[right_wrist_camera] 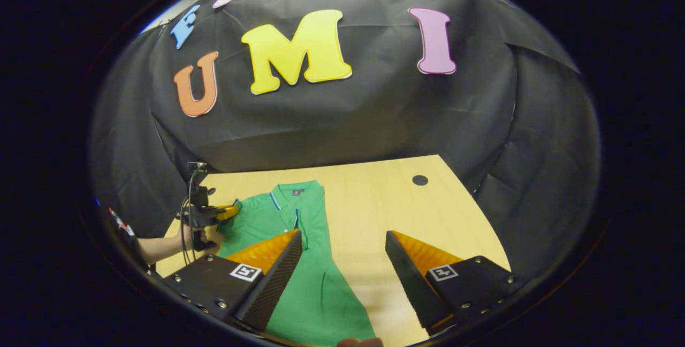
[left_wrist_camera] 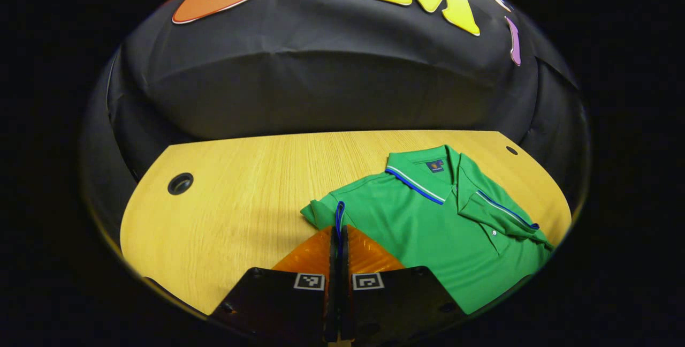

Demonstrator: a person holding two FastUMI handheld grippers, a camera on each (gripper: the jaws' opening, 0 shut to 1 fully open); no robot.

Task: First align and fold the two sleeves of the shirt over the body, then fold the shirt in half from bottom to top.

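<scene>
A green polo shirt (left_wrist_camera: 428, 224) lies flat toward the table's (left_wrist_camera: 241, 186) right edge. The left gripper (left_wrist_camera: 339, 240) pinches its blue-trimmed sleeve cuff (left_wrist_camera: 339, 216); the right gripper (right_wrist_camera: 342, 261) hangs wide open above the shirt's hem side.

A green polo shirt (left_wrist_camera: 428, 224) lies flat, front up, on the wooden table, collar toward the booth wall at twelve o'clock. Collar and sleeve cuffs carry blue and white trim, and the placket shows small buttons. In the left gripper view its nearer sleeve (left_wrist_camera: 326, 212) lies folded at nine o'clock of the body
</scene>
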